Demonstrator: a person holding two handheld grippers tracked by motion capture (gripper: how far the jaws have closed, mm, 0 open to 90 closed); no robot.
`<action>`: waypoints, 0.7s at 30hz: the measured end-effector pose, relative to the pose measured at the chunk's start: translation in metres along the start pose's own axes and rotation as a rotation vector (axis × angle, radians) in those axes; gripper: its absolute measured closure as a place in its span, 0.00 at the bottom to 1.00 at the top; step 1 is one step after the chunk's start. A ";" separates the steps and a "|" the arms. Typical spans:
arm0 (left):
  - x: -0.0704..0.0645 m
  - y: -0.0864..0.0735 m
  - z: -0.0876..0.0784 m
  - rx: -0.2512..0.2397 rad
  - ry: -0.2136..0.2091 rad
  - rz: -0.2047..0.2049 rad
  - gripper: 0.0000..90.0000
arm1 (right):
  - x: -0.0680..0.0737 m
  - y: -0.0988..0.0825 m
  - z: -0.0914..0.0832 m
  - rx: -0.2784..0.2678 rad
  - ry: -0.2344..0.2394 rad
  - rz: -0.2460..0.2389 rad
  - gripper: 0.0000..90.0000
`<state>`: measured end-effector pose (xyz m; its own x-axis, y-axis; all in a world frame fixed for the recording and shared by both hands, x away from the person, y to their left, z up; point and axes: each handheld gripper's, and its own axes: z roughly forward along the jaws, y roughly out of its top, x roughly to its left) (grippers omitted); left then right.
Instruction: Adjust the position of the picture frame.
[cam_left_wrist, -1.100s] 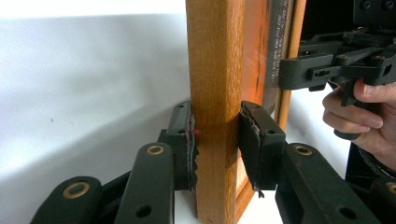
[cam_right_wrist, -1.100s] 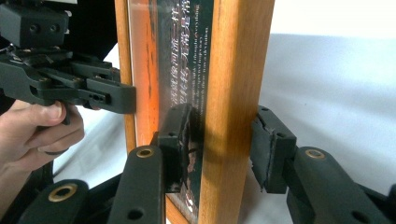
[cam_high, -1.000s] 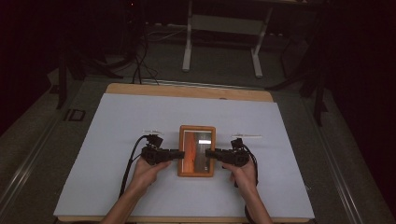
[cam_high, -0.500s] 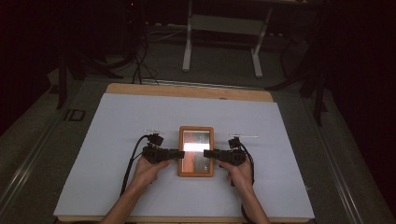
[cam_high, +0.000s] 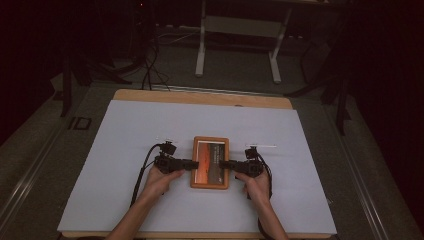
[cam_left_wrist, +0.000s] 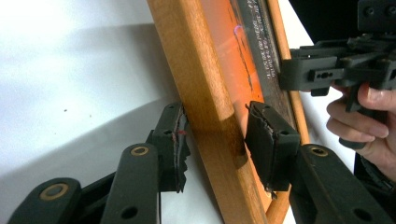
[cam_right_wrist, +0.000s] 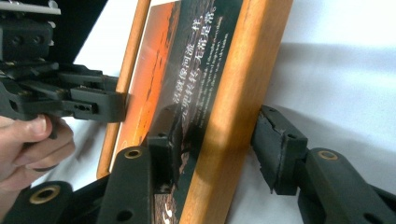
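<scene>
wooden picture frame (cam_high: 210, 162) lies flat on white table sheet (cam_high: 125, 125), roughly mid-sheet, a bit toward person's edge; long axis runs away from person. one frame, two grippers, two hands. left gripper (cam_high: 192, 163) comes at frame's left long rail, right gripper (cam_high: 223, 163) at its right long rail, each pointing inward across the short axis, abt level w/ frame's middle, both equally near. in left gripper view the left gripper (cam_left_wrist: 212, 140) straddles the rail: one pad outside on the sheet side, one over the glass, gaps showing both sides, so not clamped; jaws have just been opening w/ rail between. in right gripper view the right gripper (cam_right_wrist: 219, 140) likewise straddles its rail, outer pad clearly off the wood, jaws just been opening too. judgement: frame set down, release under way; next move prob. pull each gripper straight outward off its rail.
</scene>
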<state>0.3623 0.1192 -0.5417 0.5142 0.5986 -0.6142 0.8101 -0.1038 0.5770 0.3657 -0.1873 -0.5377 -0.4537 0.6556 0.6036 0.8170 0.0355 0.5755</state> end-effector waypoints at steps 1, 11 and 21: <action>0.000 0.000 0.000 0.001 0.004 0.010 0.64 | 0.000 0.000 0.000 -0.001 -0.001 -0.002 0.60; -0.003 -0.002 -0.004 -0.014 0.044 0.059 0.52 | 0.002 0.001 -0.009 -0.024 -0.051 -0.067 0.61; -0.008 -0.006 -0.023 -0.088 0.115 0.111 0.50 | -0.001 0.005 -0.032 -0.111 -0.078 -0.110 0.56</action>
<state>0.3475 0.1330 -0.5280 0.5589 0.6751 -0.4815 0.7202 -0.1074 0.6854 0.3587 -0.2117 -0.5176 -0.5058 0.7090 0.4915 0.7176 0.0296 0.6958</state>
